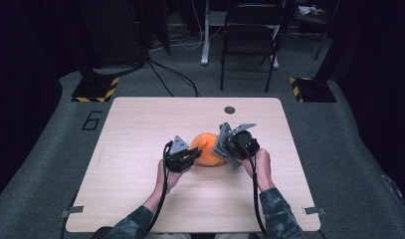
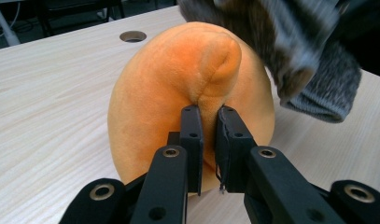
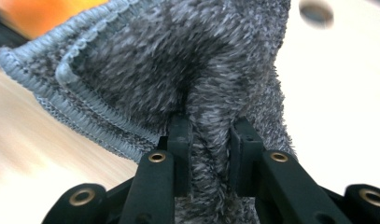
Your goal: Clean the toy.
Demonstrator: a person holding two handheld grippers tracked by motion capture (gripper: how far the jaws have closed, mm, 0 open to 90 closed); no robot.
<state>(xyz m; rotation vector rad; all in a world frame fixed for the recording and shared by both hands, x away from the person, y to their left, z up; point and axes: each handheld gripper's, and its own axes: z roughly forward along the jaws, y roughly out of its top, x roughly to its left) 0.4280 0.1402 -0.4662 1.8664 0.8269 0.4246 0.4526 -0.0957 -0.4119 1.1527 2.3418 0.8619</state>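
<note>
Claws are both clamped on soft goods: left claw [image 2: 208, 140] pinches a raised fold of the orange plush [image 2: 187, 93], right claw [image 3: 211, 154] is shut tight on a bunch of the grey knit sock [image 3: 178, 70]. Plush sits mid-bench, resting on the wood between the 2 hands in the high view, w/ left claw [image 1: 192, 155] touching its near-left side and right claw [image 1: 221, 144] against its right side. Sock is held up off the bench [image 1: 140, 124], just above and right of the plush; from the left gripper view its grey knit [image 2: 318, 88] hangs near the plush's upper right, whether it touches can't be told (blurred).

Progress, as a judgement: work looks like dressing or covering the plush w/ the sock. Done so far: both items gripped, sock brought up beside the plush, its ribbed cuff edge showing in the right gripper view. Left to do: open the cuff over the plush, pull it on, let go. Nothing of the plush is inside the sock yet, so roughly early-to-mid stage.

Count: 1 orange plush, 1 grey sock, 2 claws, 1 bench w/ 1 round cable hole [image 1: 230, 109] at its far edge. Behind the bench 1 black folding chair [image 1: 250, 35] stands on the floor
</note>
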